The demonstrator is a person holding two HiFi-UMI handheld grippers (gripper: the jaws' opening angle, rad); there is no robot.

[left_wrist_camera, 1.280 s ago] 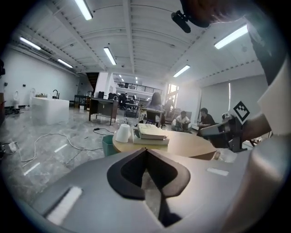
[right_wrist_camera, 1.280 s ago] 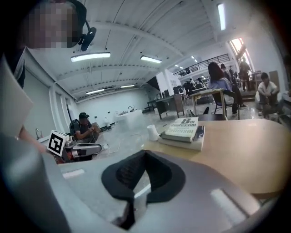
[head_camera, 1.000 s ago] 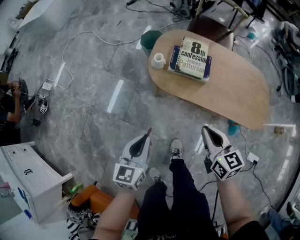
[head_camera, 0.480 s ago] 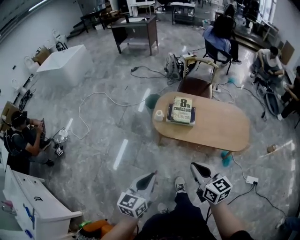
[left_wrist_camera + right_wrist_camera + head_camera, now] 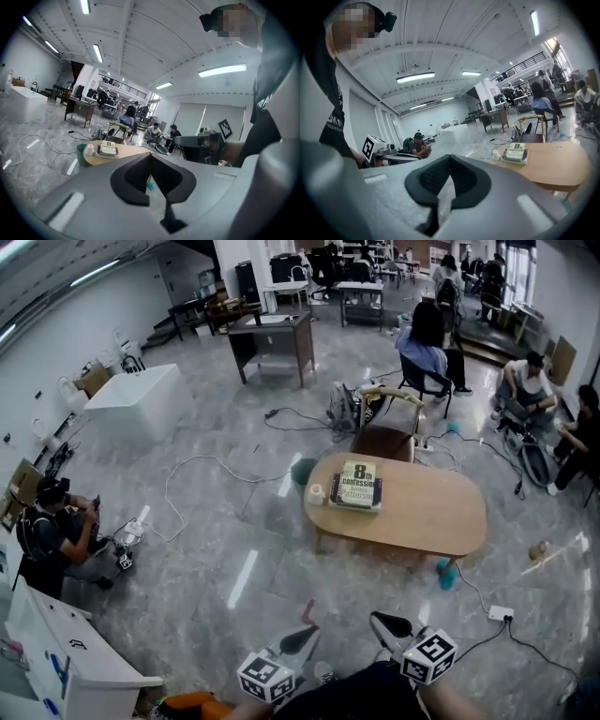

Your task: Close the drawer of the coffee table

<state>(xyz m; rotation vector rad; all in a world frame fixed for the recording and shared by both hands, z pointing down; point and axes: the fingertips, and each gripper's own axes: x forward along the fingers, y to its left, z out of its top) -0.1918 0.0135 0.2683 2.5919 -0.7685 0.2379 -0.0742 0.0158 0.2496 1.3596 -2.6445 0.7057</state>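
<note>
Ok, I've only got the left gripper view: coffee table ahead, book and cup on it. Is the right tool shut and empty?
Observer: Yes. The right gripper view shows the right tool with its jaws together and nothing between them.
Operator: Anything on the floor I should step around near the table?
Observer: The head view shows a white power socket on a cable, lying on the floor off the right end of the coffee table, on our side of it.

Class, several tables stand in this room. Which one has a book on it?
The oval light-wood coffee table, nearest the camera: the book lies at its left end beside a white cup. The dark desk behind is rectangular.
</note>
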